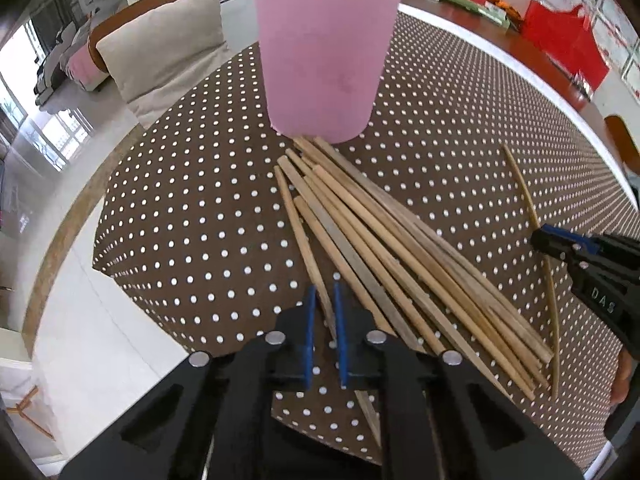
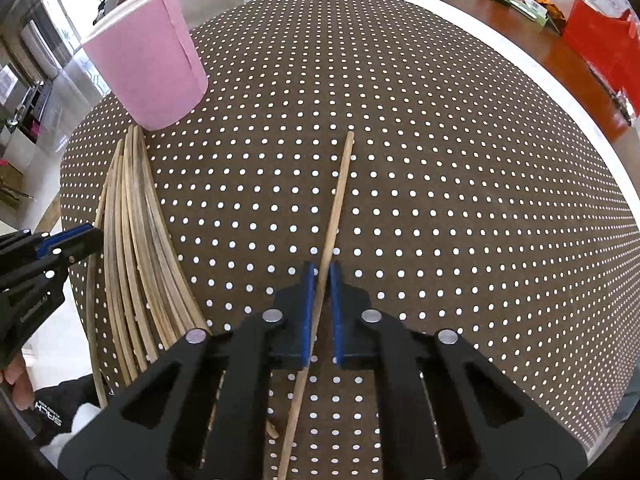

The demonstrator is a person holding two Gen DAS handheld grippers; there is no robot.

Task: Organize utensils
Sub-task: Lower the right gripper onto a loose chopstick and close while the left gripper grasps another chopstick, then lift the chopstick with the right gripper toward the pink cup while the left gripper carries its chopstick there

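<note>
A pink cup [image 1: 324, 60] stands upright on the brown dotted cloth [image 1: 180, 200], with a pile of wooden chopsticks [image 1: 400, 248] fanned out in front of it. My left gripper [image 1: 325, 288] is shut on the leftmost chopstick [image 1: 296, 224] of that pile, near its lower end. In the right wrist view, my right gripper [image 2: 322, 268] is shut on a lone chopstick [image 2: 340, 192] that lies apart from the pile [image 2: 136, 240]. The cup [image 2: 148, 60] is at the upper left there. Each gripper shows at the edge of the other's view: the right gripper [image 1: 538, 236] and the left gripper [image 2: 94, 232].
The cloth hangs over a round table with a pale rim [image 1: 500, 44]. A chair with a beige cushion [image 1: 160, 52] stands behind the cup. Red bags [image 1: 560, 44] and clutter sit on the far right of the table. A person's hand [image 2: 16, 380] holds the left gripper.
</note>
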